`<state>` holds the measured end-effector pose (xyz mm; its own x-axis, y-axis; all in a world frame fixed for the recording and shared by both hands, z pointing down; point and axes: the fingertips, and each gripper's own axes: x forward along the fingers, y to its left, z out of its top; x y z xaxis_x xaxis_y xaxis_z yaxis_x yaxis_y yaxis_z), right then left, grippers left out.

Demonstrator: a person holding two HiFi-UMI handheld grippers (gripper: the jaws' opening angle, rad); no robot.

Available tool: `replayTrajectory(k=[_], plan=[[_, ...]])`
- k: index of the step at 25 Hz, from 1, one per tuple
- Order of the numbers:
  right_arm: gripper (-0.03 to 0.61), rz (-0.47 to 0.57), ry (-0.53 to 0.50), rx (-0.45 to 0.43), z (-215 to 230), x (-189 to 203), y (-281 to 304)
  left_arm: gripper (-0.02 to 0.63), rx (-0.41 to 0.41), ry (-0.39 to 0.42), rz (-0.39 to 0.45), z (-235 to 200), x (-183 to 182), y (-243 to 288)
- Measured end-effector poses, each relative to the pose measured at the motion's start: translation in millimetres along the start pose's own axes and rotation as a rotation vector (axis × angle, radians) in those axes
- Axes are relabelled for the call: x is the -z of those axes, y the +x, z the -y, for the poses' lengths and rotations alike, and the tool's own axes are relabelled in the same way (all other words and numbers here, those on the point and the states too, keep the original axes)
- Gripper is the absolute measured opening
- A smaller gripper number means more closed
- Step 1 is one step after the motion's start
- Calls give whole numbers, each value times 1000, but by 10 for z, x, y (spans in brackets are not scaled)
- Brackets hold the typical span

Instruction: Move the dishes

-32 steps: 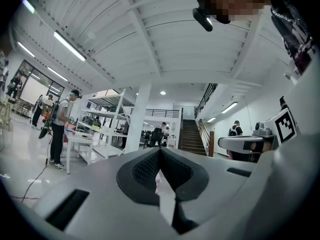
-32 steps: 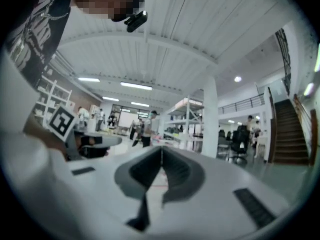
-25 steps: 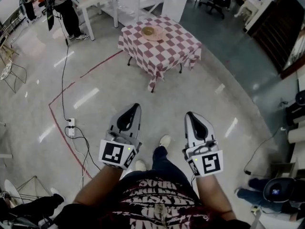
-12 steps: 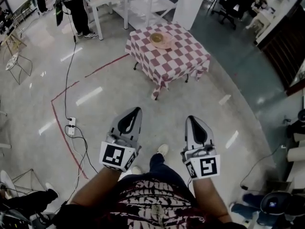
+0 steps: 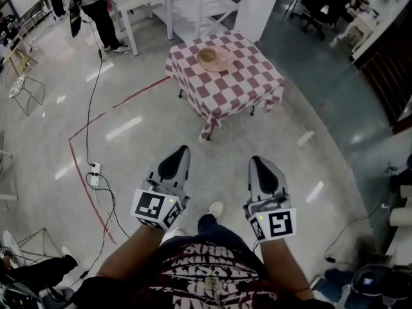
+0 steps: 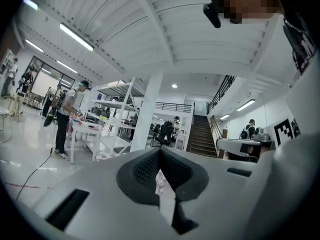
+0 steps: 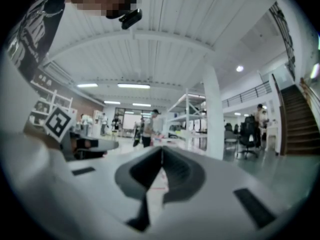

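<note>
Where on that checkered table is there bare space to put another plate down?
Only the far left edge is taken, by the dish. The near half of the checkered table and its right corner are bare.

A small square worktop (image 5: 238,76) stands on the shiny grey floor (image 5: 148,127). A red and white checked cloth (image 5: 219,98) covers it and hangs down its sides. One pink plate (image 5: 212,58) sits on the cloth near the far edge. A red tape line (image 5: 141,92), a white power strip (image 5: 95,174) and a black cable (image 5: 90,108) lie on the floor.
</note>
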<state>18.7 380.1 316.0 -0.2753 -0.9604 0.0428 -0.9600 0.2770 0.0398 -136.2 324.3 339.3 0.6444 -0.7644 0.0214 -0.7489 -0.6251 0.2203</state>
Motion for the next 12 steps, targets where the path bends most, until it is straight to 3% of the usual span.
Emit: replayTrajectory(k=[12], plan=[[34,16,18,-65,980,30,402,28,-38,4,-1,327,13,986]])
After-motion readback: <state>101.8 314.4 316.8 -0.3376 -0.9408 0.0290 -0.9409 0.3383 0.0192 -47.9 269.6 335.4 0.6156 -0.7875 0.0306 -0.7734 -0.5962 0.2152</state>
